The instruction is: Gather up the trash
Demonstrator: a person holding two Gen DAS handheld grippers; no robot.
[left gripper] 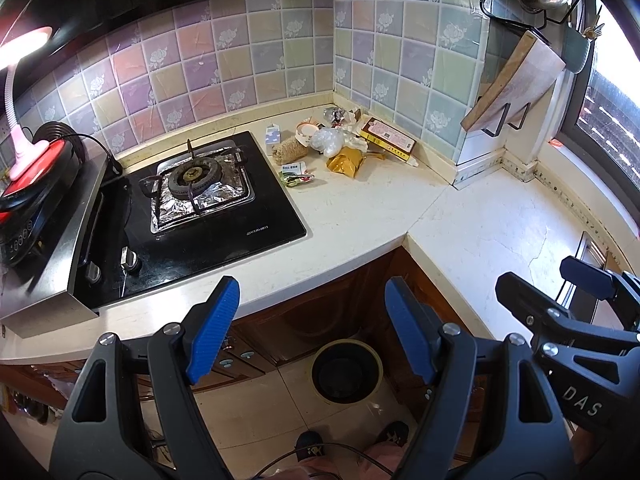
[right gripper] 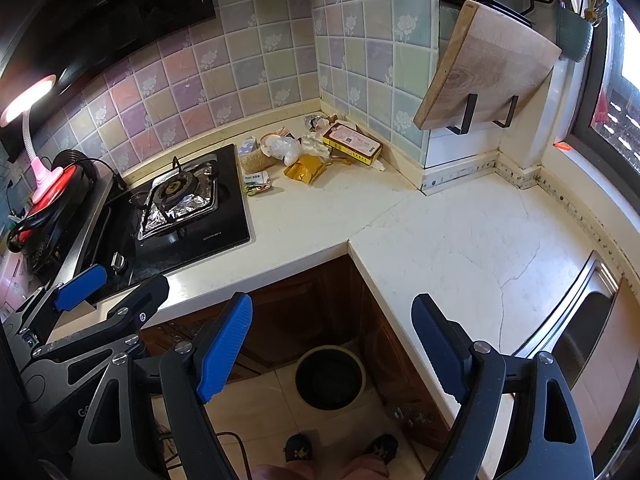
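A heap of trash lies in the far corner of the pale counter: a yellow crumpled bag (left gripper: 346, 162) (right gripper: 306, 169), a clear plastic wad (left gripper: 328, 139) (right gripper: 285, 148), a flat red-and-yellow box (left gripper: 387, 140) (right gripper: 352, 142), a twine ball (left gripper: 289, 150) (right gripper: 253, 160) and a small green packet (left gripper: 295, 174) (right gripper: 257, 182). A round dark bin (left gripper: 346, 370) (right gripper: 330, 378) stands on the floor in the cabinet corner. My left gripper (left gripper: 312, 332) (right gripper: 108, 284) hovers open over the counter's front edge, nothing between its blue pads. My right gripper (right gripper: 332, 348) (left gripper: 560, 276) is open and holds nothing, above the bin.
A black gas hob (left gripper: 208, 200) with a foil-lined burner sits left of the trash. A pink lamp (left gripper: 18, 148) and a red appliance stand at far left. A wooden cutting board (right gripper: 486, 68) hangs on a rack at right; a steel sink (right gripper: 580, 324) is right of the counter. A person's shoes (right gripper: 340, 450) are on the tiled floor.
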